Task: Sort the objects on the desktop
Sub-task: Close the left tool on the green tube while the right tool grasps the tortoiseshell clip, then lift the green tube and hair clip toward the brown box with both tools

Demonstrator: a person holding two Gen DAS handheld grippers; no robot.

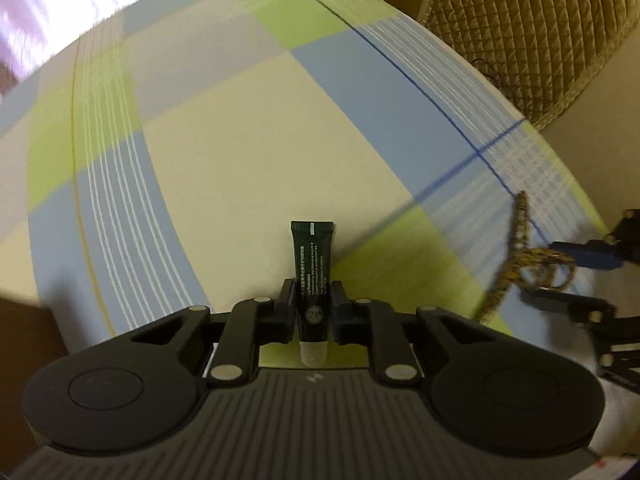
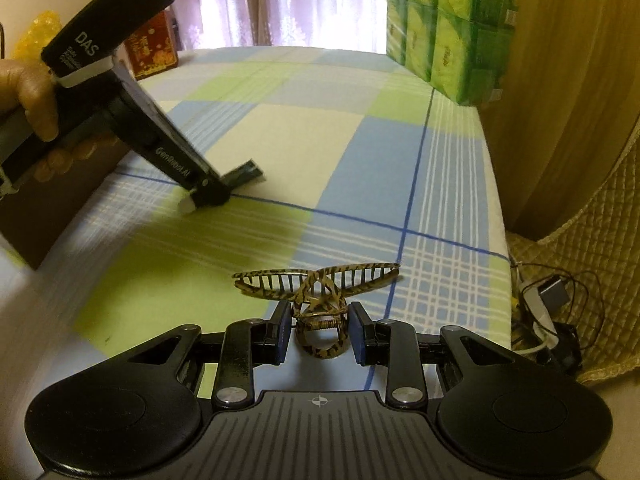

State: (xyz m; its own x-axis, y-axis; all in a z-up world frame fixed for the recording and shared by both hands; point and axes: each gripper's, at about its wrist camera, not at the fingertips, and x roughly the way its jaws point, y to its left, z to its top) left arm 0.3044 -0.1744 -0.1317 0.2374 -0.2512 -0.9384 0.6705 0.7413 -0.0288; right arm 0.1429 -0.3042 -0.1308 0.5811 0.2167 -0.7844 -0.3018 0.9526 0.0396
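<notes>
**Tube in my left tongs, hair claw between my right**

My checked cloth [image 2: 360, 148] of pale green, blue and cream squares with thin blue lines covers the surface. At 12 o'clock in the right wrist view hang sheer lilac curtains [image 2: 280, 0]; at 1 o'clock stand glossy green tissue packs [image 2: 452, 28], at 11 a red printed box [image 2: 154, 46], at 3 a quilted tan cover [image 2: 592, 208].

My left tongs [image 1: 313, 298] are clamped narrow on a dark green plastic tube [image 1: 312, 256], translucent cap toward me.

My right tongs [image 2: 320, 322] sit around the base of a tortoiseshell hair claw [image 2: 316, 280], its toothed halves spread wide; grip or gap, I cannot tell.
</notes>
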